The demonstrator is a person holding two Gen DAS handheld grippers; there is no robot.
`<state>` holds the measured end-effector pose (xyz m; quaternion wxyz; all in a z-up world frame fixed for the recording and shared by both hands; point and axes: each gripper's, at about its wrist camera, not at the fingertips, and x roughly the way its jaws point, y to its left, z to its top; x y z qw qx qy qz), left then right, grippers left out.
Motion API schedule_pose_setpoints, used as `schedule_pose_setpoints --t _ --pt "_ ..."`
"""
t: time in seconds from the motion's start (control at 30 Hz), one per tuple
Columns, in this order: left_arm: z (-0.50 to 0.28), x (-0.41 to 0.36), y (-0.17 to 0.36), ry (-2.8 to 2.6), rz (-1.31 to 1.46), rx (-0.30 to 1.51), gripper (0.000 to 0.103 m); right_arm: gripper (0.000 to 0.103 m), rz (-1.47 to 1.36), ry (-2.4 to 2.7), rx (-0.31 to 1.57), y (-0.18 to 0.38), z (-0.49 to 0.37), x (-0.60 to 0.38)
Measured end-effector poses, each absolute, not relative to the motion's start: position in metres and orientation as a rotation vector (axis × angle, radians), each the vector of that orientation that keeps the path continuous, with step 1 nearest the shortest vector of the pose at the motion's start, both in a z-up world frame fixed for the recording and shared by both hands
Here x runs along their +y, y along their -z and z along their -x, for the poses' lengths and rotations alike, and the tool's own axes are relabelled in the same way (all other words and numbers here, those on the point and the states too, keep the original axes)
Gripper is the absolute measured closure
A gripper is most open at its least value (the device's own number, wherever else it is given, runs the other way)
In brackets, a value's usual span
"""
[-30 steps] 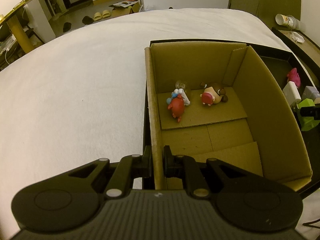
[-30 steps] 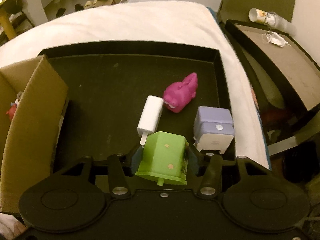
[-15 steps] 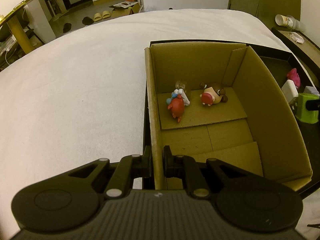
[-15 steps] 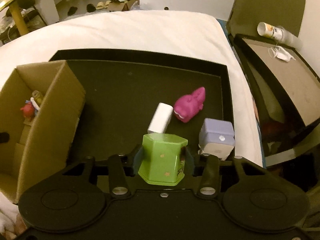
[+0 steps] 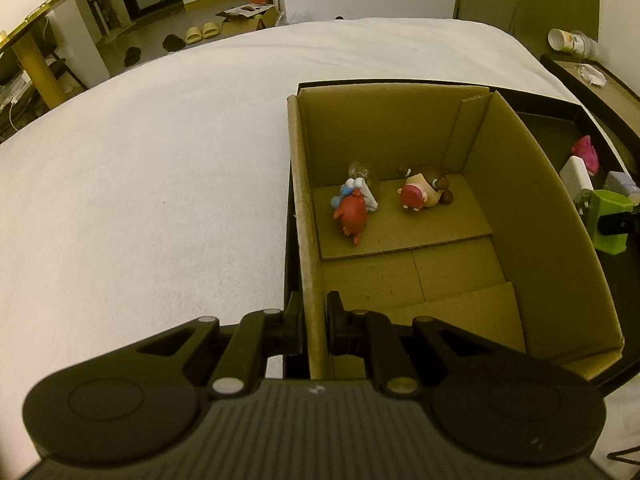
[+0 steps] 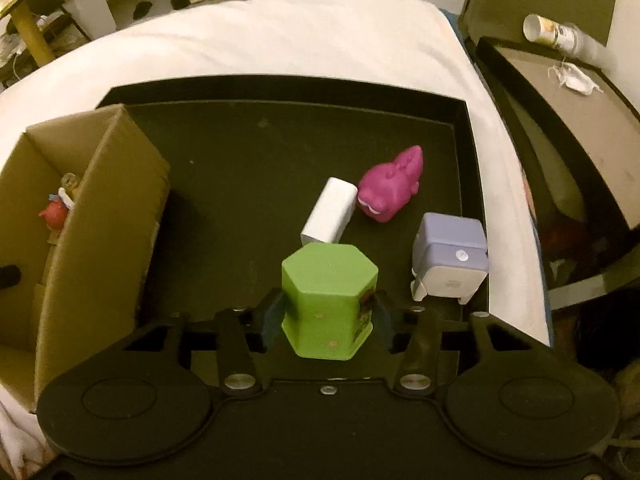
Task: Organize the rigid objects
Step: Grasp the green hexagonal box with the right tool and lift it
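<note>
Green hexagonal box [image 6: 328, 304] sits clamped between the jaws of the right gripper [image 6: 326, 314], held above the near part of the black tray [image 6: 460, 128]. Left of it, at the tray's left side, the left gripper [image 5: 314, 326] has its jaws closed on the near left wall of the cardboard box [image 5: 516, 184], one finger outside and one inside.

Just right of the green box stands a lavender and white cube toy [image 6: 450, 258] against the tray's right rim. Just beyond the green box lies a white charger block [image 6: 330, 216], its far end touching a magenta animal figure [image 6: 390, 190].

Inside the cardboard box, toward its far wall, lie a red figure [image 5: 352, 212] and, to its right, a brown-haired doll figure [image 5: 422, 194], a little apart. The tray rests on a white bed [image 5: 140, 160].
</note>
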<state>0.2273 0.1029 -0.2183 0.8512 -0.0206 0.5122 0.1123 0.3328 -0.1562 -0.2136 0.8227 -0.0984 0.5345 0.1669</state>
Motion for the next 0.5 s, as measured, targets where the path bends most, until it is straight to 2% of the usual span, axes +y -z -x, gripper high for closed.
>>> schedule_pose_setpoints --t 0.5 --pt "-0.225 0.104 0.218 -0.233 0.044 1.074 0.093 0.051 0.221 -0.345 1.142 0.219 -0.337 -0.153"
